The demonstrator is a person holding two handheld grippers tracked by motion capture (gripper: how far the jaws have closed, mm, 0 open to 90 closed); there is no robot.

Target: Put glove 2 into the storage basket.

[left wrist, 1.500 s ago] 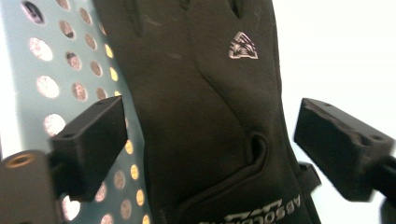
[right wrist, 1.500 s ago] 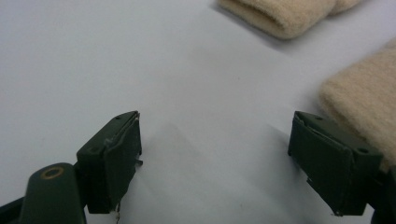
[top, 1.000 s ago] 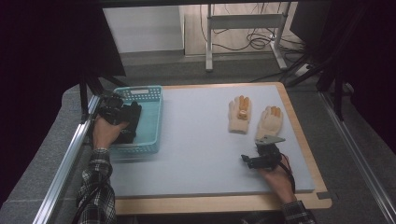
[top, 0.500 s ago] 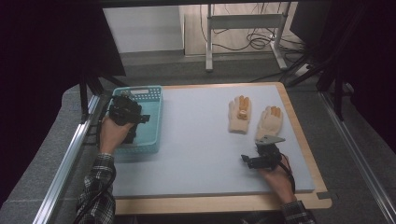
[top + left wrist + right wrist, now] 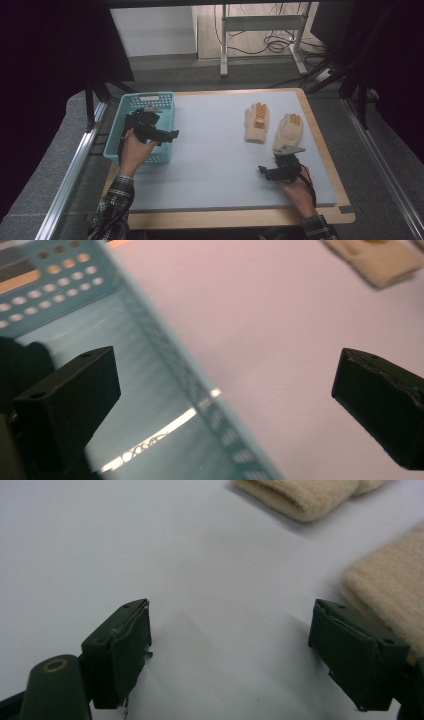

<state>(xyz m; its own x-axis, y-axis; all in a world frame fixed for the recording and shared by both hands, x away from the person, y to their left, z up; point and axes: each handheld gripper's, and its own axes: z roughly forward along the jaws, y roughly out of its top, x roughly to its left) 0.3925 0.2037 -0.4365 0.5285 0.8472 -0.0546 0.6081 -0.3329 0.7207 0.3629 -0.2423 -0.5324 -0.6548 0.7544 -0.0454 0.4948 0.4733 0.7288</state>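
Observation:
Two cream gloves with orange fingertips lie flat on the grey mat, one [image 5: 257, 123] left of the other [image 5: 289, 131]. Over the right wall of a teal perforated basket [image 5: 148, 97] hovers my left gripper [image 5: 171, 135], pointing right; in the left gripper view it [image 5: 227, 375] is open and holds nothing, one jaw above the basket's inside [image 5: 60, 295], the other above the mat. My right gripper [image 5: 263, 172] rests low on the mat just in front of the right glove. Its jaws [image 5: 232, 625] stand open and hold nothing, with that glove's cuff [image 5: 390, 587] beside the right jaw and the other cuff [image 5: 305, 495] farther off.
The grey mat [image 5: 210, 150] covers a wooden table with a raised edge [image 5: 320, 135] at the right. The basket floor that I can see holds nothing. Metal rails run along both sides of the table, and a frame with cables stands beyond the far edge.
My left gripper has moved rightward from over the basket's inside to its right wall, rising slightly. The right gripper and the gloves have stayed put.

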